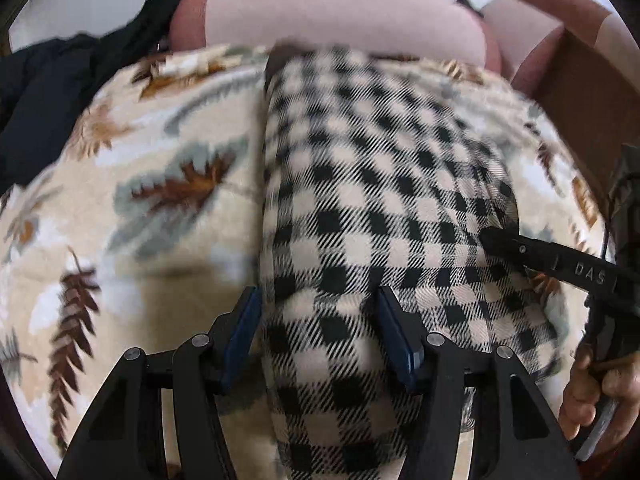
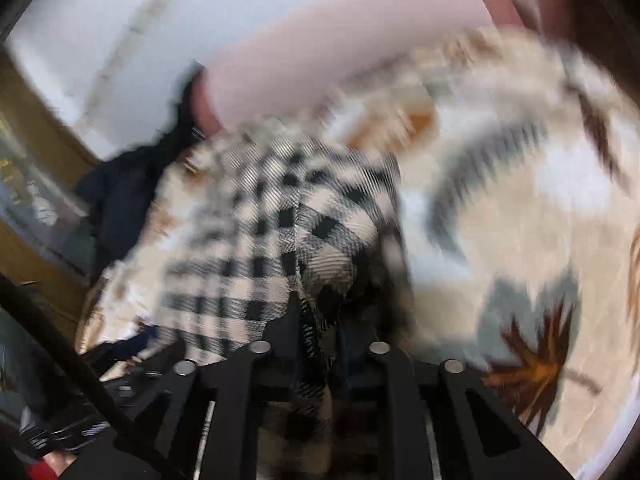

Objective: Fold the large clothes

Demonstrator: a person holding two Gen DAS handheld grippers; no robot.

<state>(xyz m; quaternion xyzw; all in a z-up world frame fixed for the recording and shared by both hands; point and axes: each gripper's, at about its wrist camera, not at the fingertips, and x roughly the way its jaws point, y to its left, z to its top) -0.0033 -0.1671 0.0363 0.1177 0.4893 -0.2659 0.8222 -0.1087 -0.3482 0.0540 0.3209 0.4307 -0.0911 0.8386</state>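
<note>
A black-and-cream checked garment lies folded in a long strip on a leaf-patterned blanket. My left gripper is open, its blue-padded fingers straddling the strip's near left edge. My right gripper reaches in from the right and touches the garment's right edge. In the right wrist view, which is blurred, my right gripper is shut on a bunched fold of the checked garment, which hangs between the fingers.
A pink bolster pillow lies at the far edge of the blanket. Dark clothing is piled at the far left. A brown box or board stands at the right. A white wall is behind.
</note>
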